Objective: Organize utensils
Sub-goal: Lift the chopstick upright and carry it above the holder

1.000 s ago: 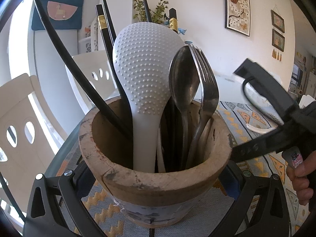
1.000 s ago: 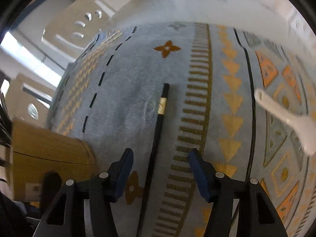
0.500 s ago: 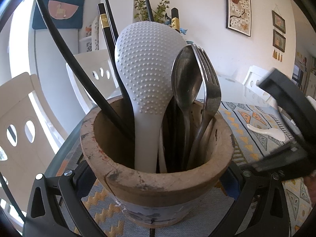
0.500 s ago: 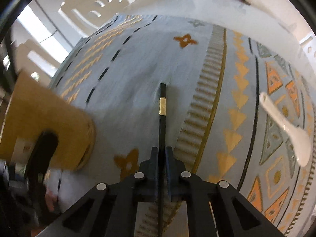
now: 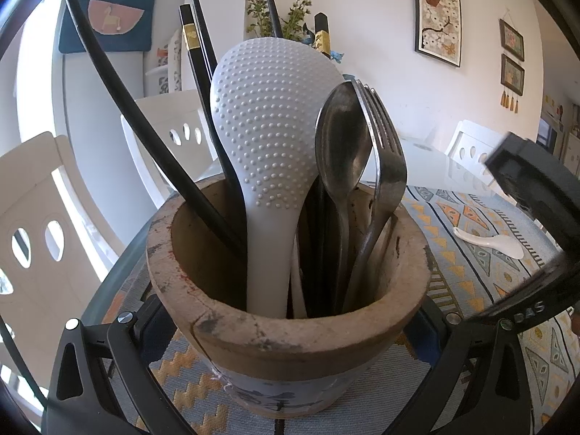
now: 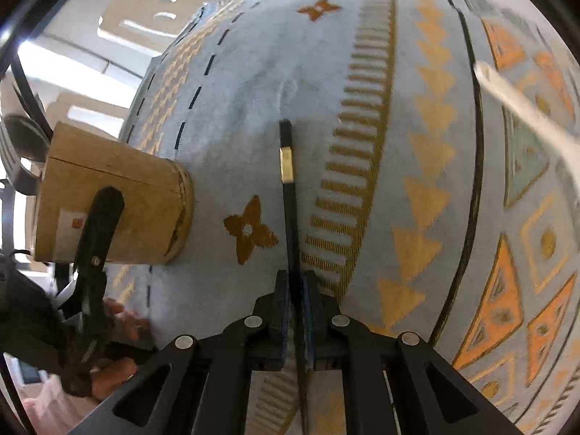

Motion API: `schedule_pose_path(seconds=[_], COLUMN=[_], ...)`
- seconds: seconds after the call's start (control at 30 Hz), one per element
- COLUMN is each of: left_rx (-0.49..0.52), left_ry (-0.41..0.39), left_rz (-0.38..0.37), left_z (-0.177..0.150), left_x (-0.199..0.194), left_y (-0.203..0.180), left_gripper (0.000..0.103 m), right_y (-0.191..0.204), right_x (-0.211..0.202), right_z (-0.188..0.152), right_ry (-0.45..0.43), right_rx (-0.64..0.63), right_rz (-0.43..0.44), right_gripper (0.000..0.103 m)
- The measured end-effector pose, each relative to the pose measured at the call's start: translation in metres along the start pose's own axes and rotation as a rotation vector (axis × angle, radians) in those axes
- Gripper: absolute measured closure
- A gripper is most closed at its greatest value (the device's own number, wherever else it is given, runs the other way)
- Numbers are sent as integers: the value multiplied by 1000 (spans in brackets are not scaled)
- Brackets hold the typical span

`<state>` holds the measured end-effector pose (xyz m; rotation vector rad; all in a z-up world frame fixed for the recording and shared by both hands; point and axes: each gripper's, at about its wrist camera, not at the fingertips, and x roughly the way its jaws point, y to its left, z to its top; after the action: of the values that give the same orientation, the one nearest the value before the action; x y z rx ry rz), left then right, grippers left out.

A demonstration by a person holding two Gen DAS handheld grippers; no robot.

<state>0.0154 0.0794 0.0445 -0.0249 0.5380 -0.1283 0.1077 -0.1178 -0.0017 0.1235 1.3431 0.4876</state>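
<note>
A wooden utensil pot (image 5: pixel 290 330) fills the left wrist view. It holds a white dotted rice paddle (image 5: pixel 272 127), a metal spoon (image 5: pixel 340 145), a fork (image 5: pixel 388 166) and several black chopsticks (image 5: pixel 195 54). My left gripper (image 5: pixel 288 320) is shut on the pot, one finger on each side. In the right wrist view my right gripper (image 6: pixel 296 290) is shut on one black chopstick (image 6: pixel 290 199) with a gold band, whose far end points away over the patterned cloth (image 6: pixel 417 145). The pot (image 6: pixel 119 195) stands to its left.
A white ceramic spoon (image 5: pixel 496 241) lies on the cloth to the right, blurred in the right wrist view (image 6: pixel 525 108). White chairs (image 5: pixel 32 217) ring the round table. A person's hand (image 6: pixel 116 362) holds the left gripper at the lower left.
The right jaws went from open around the chopstick to shut on it. The right gripper then tipped and shifted, so the pot now shows closer. The left gripper and pot stayed still.
</note>
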Motion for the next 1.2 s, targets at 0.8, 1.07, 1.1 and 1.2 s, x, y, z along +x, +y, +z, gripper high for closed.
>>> schedule_pose_path(seconds=[0.8, 1.07, 1.1, 1.2], left_rx=[-5, -11, -12, -12], left_ry=[-4, -1, 0, 3], left_rz=[-4, -7, -7, -7], left_z=[1, 0, 0, 1], left_x=[0, 1, 1, 2], left_y=[7, 14, 15, 15], left_gripper=[0, 0, 0, 0], right_y=[24, 4, 8, 13], right_x=[18, 2, -2, -9], right_z=[41, 24, 17, 9], right_ry=[-70, -141, -159, -192], right_rx=[23, 56, 40, -13], right_rz=[-97, 71, 91, 123], right_gripper=[97, 97, 97, 97])
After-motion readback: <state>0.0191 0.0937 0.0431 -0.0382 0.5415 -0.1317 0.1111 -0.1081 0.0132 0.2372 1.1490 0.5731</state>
